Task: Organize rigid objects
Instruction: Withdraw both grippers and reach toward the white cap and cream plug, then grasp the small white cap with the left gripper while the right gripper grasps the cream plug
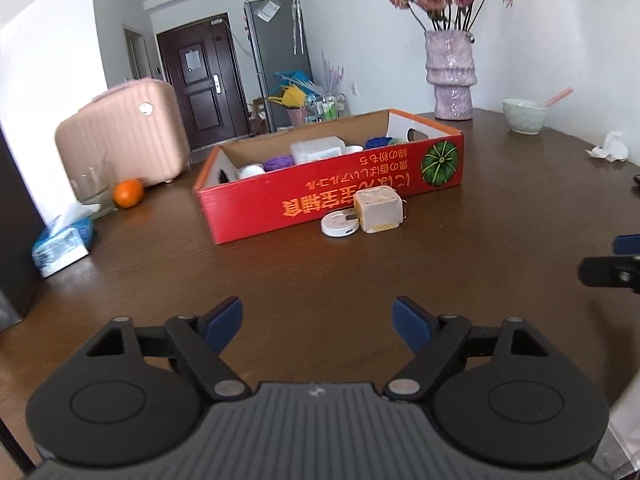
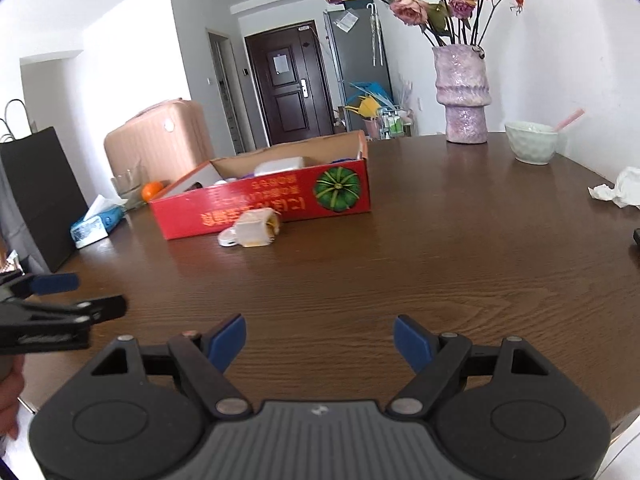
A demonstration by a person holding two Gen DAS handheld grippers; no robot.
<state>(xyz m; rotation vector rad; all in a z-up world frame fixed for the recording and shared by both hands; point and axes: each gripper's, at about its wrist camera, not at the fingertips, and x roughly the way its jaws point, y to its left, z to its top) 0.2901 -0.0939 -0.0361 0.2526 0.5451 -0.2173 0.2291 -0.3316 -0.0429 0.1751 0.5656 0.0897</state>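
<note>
A red cardboard box [image 1: 320,196] [image 2: 264,200] stands on the brown table, holding several items, among them a clear plastic container [image 1: 318,150] and purple and blue yarn balls. In front of it lie a beige cube-shaped object [image 1: 378,208] [image 2: 256,228] and a flat white round device [image 1: 339,225] [image 2: 228,238], touching each other. My left gripper [image 1: 318,320] hovers open over bare table, well short of them. My right gripper [image 2: 320,340] is open too, with nothing between its fingers. Each gripper's tip shows at the edge of the other's view.
A pink vase [image 1: 451,76] [image 2: 464,92] with dried roses, a pale green bowl [image 1: 524,115] [image 2: 531,142] and crumpled tissue [image 1: 610,147] [image 2: 620,192] sit at the far right. A tissue box [image 1: 60,246], a glass and an orange [image 1: 128,193] stand left. A pink suitcase [image 1: 124,136] is beyond the table.
</note>
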